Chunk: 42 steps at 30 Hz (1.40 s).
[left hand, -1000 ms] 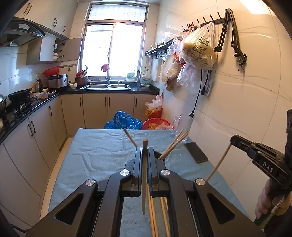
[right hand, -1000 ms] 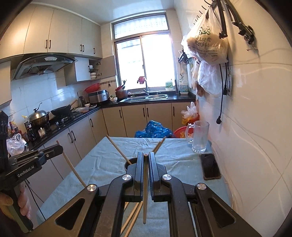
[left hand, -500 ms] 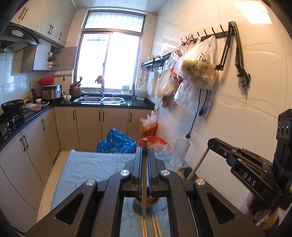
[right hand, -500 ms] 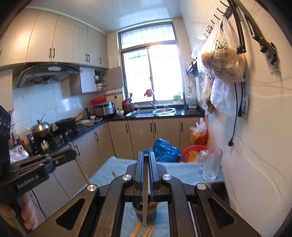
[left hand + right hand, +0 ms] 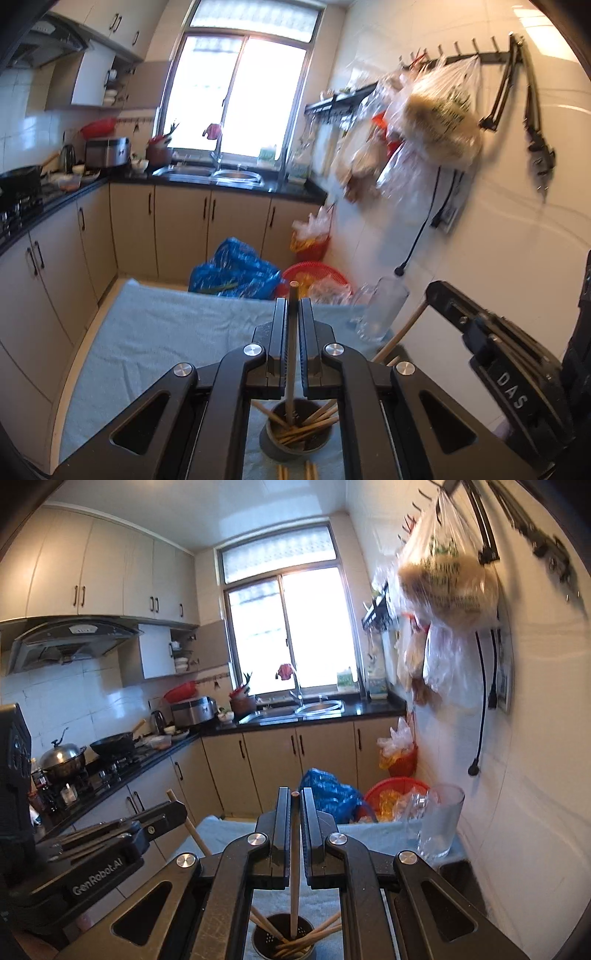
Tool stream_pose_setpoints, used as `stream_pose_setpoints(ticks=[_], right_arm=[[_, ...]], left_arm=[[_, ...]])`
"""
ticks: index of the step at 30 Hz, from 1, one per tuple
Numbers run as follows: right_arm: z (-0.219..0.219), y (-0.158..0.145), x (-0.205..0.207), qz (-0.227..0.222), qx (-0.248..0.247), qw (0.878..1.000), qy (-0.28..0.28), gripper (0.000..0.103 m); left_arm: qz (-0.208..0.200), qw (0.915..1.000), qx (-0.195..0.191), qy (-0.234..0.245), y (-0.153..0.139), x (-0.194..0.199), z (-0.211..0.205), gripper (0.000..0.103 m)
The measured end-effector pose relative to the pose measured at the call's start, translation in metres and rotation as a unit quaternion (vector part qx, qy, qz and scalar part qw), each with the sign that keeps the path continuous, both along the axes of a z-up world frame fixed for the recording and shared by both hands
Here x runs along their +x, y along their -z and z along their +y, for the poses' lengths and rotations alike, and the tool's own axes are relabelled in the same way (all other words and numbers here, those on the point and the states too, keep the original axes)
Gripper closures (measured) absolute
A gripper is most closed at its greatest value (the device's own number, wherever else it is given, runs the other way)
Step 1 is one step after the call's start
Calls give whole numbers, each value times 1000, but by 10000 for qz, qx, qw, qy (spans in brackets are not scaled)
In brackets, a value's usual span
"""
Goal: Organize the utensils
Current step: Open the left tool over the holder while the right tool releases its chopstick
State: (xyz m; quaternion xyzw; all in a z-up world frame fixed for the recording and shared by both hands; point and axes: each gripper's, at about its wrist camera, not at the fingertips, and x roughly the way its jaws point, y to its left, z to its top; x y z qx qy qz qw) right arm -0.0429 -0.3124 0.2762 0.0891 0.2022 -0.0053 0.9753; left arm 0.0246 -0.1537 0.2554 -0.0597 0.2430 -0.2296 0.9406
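Observation:
My left gripper [image 5: 292,306] is shut on a wooden chopstick [image 5: 291,354] held upright, its lower end inside a dark round holder [image 5: 297,439] with several chopsticks in it. My right gripper [image 5: 294,797] is shut on another chopstick [image 5: 294,864], also upright with its tip in the same holder [image 5: 284,941]. The right gripper's body [image 5: 498,369] shows at the right of the left wrist view; the left gripper's body [image 5: 92,845] shows at the left of the right wrist view. Loose chopsticks [image 5: 295,472] lie on the cloth by the holder.
A grey-blue cloth [image 5: 166,332] covers the table. A clear glass mug [image 5: 439,823] stands at the table's far right by the tiled wall. A dark phone [image 5: 456,875] lies behind the right gripper. Blue bag [image 5: 236,273] and red basket [image 5: 314,269] sit on the floor beyond.
Both grippers have risen and tipped upright, each with its chopstick, and now stand over the holder with the chopstick tips lowered into it.

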Motion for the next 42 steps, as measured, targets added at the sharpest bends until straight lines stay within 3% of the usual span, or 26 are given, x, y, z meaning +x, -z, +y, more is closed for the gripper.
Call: stream_pose_setpoints(ticks=[5, 21, 42], right_arm=[[-1, 22, 9, 228, 16, 9997, -19, 97], [-2, 68, 31, 856, 248, 9960, -49, 97], [-7, 71, 33, 889, 187, 9959, 1, 97]], left_arm=[[154, 9999, 21, 8, 21, 2, 5, 98], [294, 9993, 226, 49, 46, -5, 12, 98], [534, 9984, 187, -55, 58, -2, 19, 98]])
